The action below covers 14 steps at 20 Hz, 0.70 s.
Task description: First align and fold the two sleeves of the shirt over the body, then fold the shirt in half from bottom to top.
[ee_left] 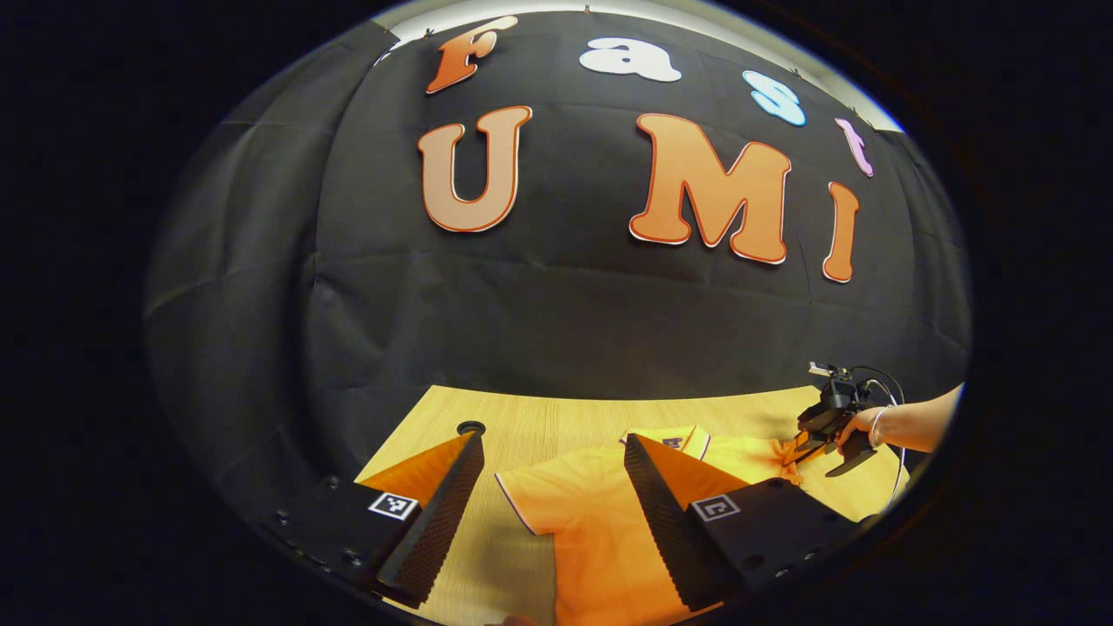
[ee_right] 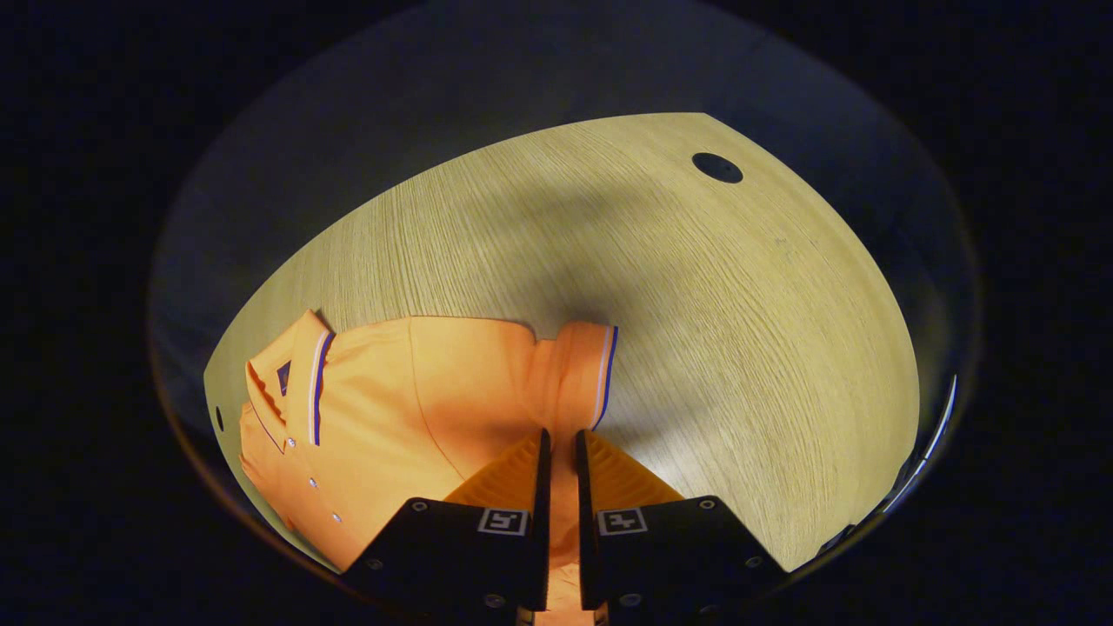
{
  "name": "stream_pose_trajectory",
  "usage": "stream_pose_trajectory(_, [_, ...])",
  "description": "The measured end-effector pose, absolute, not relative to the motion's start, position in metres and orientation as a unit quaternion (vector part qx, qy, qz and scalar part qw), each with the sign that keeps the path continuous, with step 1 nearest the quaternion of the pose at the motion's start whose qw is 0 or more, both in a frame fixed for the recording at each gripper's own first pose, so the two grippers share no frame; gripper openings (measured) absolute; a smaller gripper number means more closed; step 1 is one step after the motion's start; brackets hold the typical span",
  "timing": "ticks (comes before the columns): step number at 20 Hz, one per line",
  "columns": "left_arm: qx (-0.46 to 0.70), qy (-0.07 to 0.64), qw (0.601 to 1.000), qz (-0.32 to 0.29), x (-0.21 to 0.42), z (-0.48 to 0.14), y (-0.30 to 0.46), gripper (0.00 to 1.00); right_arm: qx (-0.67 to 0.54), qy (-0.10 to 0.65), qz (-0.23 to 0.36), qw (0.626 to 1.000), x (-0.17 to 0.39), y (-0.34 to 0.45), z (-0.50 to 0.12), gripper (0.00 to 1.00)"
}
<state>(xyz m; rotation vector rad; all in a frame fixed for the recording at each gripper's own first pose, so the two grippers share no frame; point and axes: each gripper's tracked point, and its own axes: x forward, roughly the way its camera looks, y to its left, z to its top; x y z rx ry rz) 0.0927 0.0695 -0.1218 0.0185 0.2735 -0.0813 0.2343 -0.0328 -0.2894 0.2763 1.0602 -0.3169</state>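
On the wooden table (ee_right: 487,217), orange shirt (ee_right: 391,409) lies flat near its front edge. Right gripper (ee_right: 557,448) pinched on a sleeve (ee_right: 584,365). Left gripper (ee_left: 552,452) spread wide above the other sleeve (ee_left: 556,500), gripping nothing.

Light wood-grain worktop (ee_right: 739,330) with a round dark hole (ee_right: 717,167) near one corner, black creased cloth wall (ee_left: 556,322) behind it, pale strip (ee_left: 661,10) above the cloth, uneven lighting with soft shadows.
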Motion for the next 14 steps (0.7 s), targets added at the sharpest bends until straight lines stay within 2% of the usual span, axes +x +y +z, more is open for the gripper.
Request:
stream_pose_trajectory(9, [0.002,0.126,0.991,-0.046,0.091,-0.117,0.08,0.98,0.126,0.472,-0.143,0.861,0.233,-0.016,-0.252,0.15])
stream_pose_trajectory(12, [-0.003,0.123,0.991,-0.046,0.088,-0.116,0.09,0.98,0.125,0.461,-0.122,0.87,0.232,0.012,-0.23,0.15])
stream_pose_trajectory(14, [-0.008,0.121,0.992,-0.045,0.084,-0.115,0.098,0.98,0.125,0.456,-0.085,0.877,0.23,0.052,-0.216,0.15])
